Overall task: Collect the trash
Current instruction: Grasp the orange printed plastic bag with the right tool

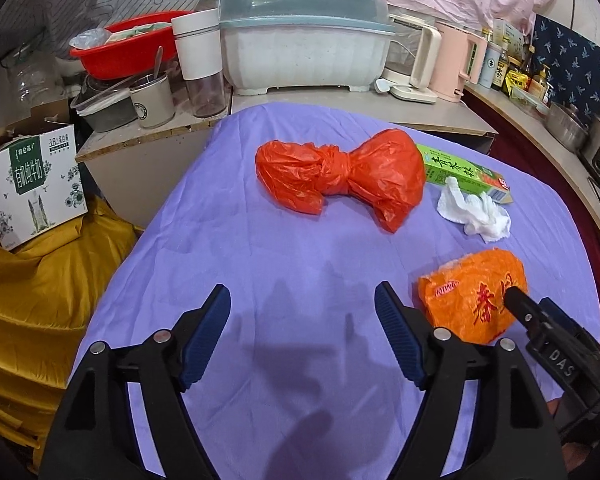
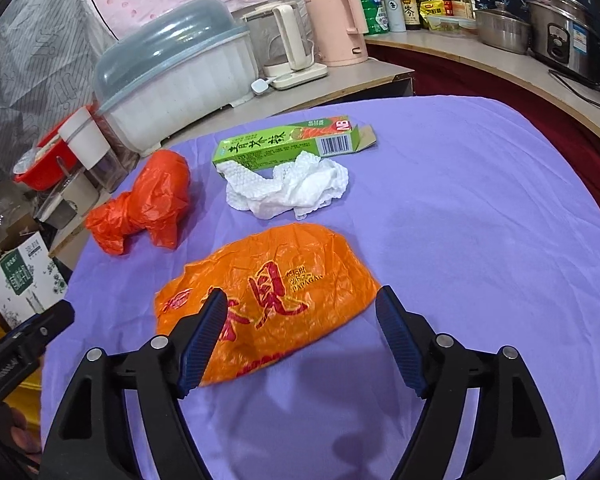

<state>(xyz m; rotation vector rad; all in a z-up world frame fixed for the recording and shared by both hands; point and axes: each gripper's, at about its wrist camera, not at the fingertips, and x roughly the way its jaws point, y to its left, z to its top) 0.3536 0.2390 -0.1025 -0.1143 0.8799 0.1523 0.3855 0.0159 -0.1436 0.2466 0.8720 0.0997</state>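
Observation:
On the purple cloth (image 1: 284,264) lie a knotted red plastic bag (image 1: 340,174), a green carton (image 1: 466,172), a crumpled white tissue (image 1: 474,212) and a flat orange plastic bag (image 1: 474,294). My left gripper (image 1: 302,300) is open and empty above bare cloth, nearer than the red bag. My right gripper (image 2: 300,304) is open and hovers over the near end of the orange bag (image 2: 268,292), its left finger above the bag. The red bag (image 2: 144,204), tissue (image 2: 288,188) and carton (image 2: 288,144) lie beyond it.
A counter behind the cloth holds a lidded dish rack (image 1: 304,36), kettles (image 1: 456,60), a red basin (image 1: 128,40) and cups. Bottles and pots (image 2: 504,28) line the right shelf. A milk carton box (image 1: 32,188) sits on yellow fabric at the left.

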